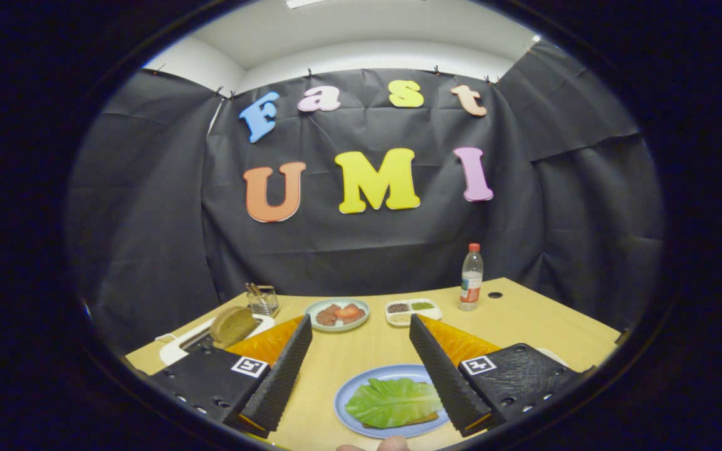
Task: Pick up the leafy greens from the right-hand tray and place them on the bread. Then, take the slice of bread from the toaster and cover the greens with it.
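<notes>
greens [393,402] lie on the bread [398,421]. claw [361,369] is apart, empty. next: grip the toaster [176,347] slice [233,326] by its top edge, near the worktop's [524,319] left edge.

Black cloth [367,250] hangs around the booth as its wall, clipped up along the top. Above it show a white wall [367,53] and ceiling. A pale wooden worktop [524,322] stands in front.

Claw [361,369] spread wide: ridged wedge fingers [282,376], square coded tags, screwed textured mounts.
</notes>
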A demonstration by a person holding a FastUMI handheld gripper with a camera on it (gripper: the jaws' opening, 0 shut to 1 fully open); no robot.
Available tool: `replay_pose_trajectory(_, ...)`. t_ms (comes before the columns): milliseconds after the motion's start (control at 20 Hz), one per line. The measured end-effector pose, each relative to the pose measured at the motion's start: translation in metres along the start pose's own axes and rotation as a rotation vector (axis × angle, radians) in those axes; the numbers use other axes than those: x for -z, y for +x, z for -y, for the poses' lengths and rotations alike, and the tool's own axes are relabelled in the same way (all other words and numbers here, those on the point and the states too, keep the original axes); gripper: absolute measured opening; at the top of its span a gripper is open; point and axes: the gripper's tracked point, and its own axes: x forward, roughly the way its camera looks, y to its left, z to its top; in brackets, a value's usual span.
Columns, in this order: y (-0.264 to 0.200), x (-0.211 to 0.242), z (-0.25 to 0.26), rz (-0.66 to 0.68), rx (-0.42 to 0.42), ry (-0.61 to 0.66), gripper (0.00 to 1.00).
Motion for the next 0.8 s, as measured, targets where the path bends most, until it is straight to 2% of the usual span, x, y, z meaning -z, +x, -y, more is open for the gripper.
replay_pose_trajectory(150, 0.001, -0.013, -0.041, 0.022, -0.041, -0.005, 0.96)
replay_pose_trajectory(450, 0.020, 0.004, -0.115, -0.016, -0.113, -0.012, 0.96)
replay_pose_trajectory(800, 0.054, 0.047, -0.151, -0.137, -0.121, 0.000, 0.96)
